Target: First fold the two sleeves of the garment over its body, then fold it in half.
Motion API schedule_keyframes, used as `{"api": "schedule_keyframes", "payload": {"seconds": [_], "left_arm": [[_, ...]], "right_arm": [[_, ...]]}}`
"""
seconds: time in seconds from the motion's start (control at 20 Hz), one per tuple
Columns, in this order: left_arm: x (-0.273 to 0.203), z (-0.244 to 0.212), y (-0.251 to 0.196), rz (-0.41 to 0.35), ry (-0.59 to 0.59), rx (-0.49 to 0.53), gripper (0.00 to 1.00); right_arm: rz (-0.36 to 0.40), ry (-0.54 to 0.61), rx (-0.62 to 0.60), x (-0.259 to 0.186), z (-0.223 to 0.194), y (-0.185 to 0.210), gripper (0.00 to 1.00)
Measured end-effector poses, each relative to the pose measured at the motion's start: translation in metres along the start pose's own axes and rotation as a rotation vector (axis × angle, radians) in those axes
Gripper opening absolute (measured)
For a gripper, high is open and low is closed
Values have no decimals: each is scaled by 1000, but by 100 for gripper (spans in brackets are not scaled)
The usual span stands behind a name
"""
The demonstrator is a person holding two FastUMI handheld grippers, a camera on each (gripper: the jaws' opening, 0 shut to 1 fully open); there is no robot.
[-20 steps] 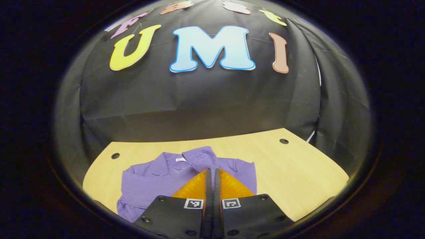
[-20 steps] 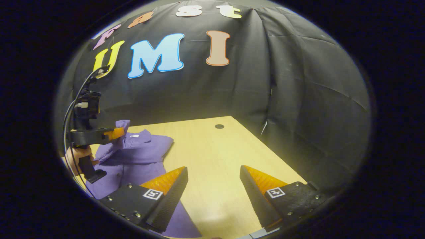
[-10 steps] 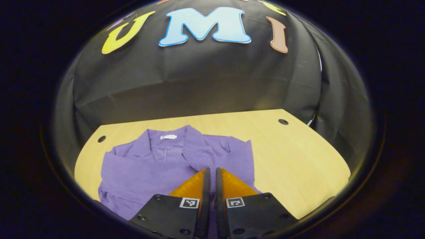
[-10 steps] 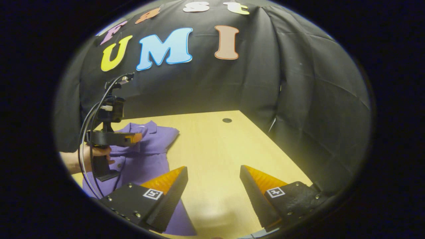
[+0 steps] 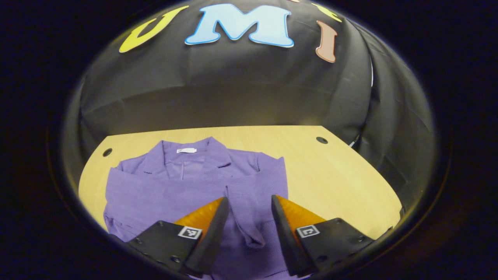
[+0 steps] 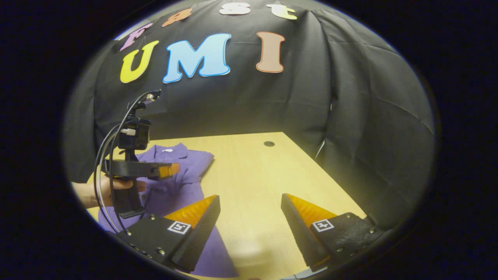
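Garment hem cut off behind left gripper fingers

Right claw spread, purple garment on table

1. Bare table lies wide open right of the purple garment, running to the wall.
2. The left gripper, held in a hand, hangs over the garment, blocking passage there.
3. The right gripper stands spread over bare wood.
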State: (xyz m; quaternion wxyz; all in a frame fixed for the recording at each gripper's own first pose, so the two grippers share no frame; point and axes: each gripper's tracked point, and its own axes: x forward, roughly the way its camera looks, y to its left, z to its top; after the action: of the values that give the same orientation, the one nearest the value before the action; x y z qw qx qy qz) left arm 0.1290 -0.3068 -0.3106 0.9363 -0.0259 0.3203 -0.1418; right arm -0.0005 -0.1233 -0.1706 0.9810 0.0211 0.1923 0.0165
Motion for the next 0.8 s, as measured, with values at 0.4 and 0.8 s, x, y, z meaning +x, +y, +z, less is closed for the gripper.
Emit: {"api": "schedule_keyframes", "payload": {"seconds": [0.4, 0.8], "left_arm": [[-82, -20, 57, 32, -28, -24, 94], [-213, -95, 130, 90, -5, 23, 94]], "right_arm": [[30, 47, -38, -16, -23, 37, 97], [5, 80, -34, -61, -65, 60, 97]]}}
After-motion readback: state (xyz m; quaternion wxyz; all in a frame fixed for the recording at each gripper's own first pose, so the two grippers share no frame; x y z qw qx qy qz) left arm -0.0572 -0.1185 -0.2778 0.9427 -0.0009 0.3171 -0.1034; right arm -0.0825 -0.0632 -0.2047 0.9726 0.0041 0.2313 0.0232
